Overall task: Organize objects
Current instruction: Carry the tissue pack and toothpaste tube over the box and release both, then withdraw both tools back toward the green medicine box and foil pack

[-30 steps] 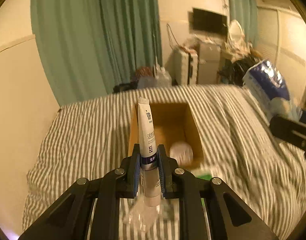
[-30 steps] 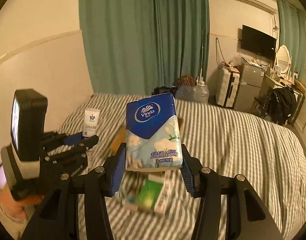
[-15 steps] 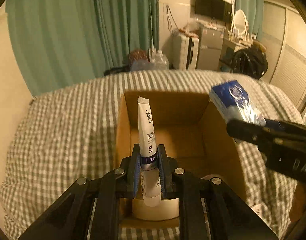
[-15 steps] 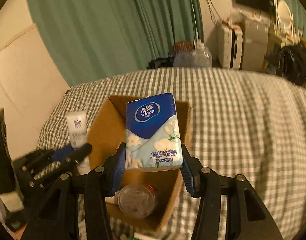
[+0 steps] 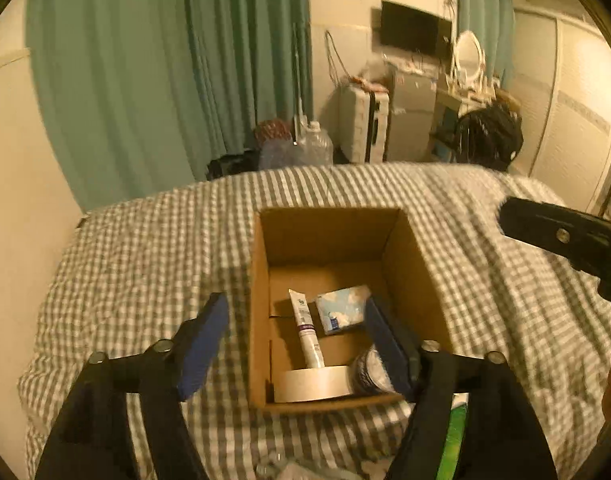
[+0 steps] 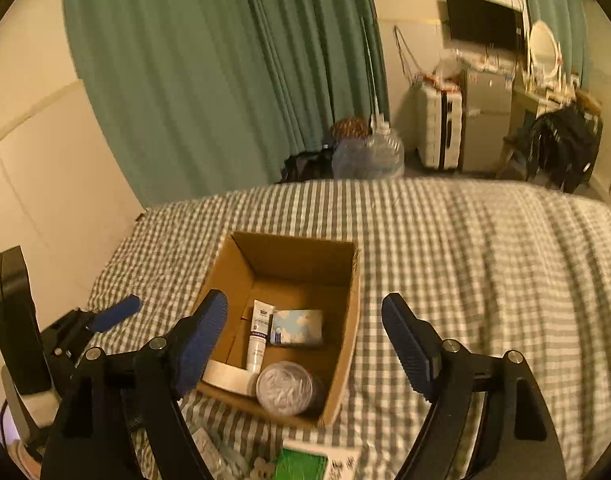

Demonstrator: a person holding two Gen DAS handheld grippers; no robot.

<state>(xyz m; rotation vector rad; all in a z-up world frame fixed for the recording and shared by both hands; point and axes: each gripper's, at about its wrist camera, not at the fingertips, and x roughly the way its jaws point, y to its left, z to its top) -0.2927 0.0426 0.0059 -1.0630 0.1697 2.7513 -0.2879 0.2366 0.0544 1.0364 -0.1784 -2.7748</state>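
Left claw (image 5: 295, 346): hanging over the near left edge of the cardboard box (image 5: 325, 240), its blue pads spread wide and gripping nothing.
Right claw (image 6: 305, 340): hovering over the same box from the near side, jaws standing wide apart and empty; in the left wrist view only its dark body is showing at the right edge.
Box: sitting open-topped on the checked bed cover (image 6: 485, 260), near the middle of the bed.
Already packed: a white tube (image 5: 306, 334) is lying lengthwise on the box floor, with a blue-and-white tissue pack (image 5: 343, 309) just beside it on the right.
Also inside: a roll of tape (image 5: 311, 384) is leaning along the near wall, and a clear round tub (image 6: 284, 388) is sitting in the near right corner.
Progress: four things are resting in the box, so the sorting is looking well advanced.
Still waiting: a green-and-white package (image 6: 305, 464) is lying on the cover just in front of the box, along with some pale, crinkly clutter (image 6: 221, 456) too blurred to name.
Likely next: judging by this, one claw is needing to drop toward the green package, though which one I cannot tell.
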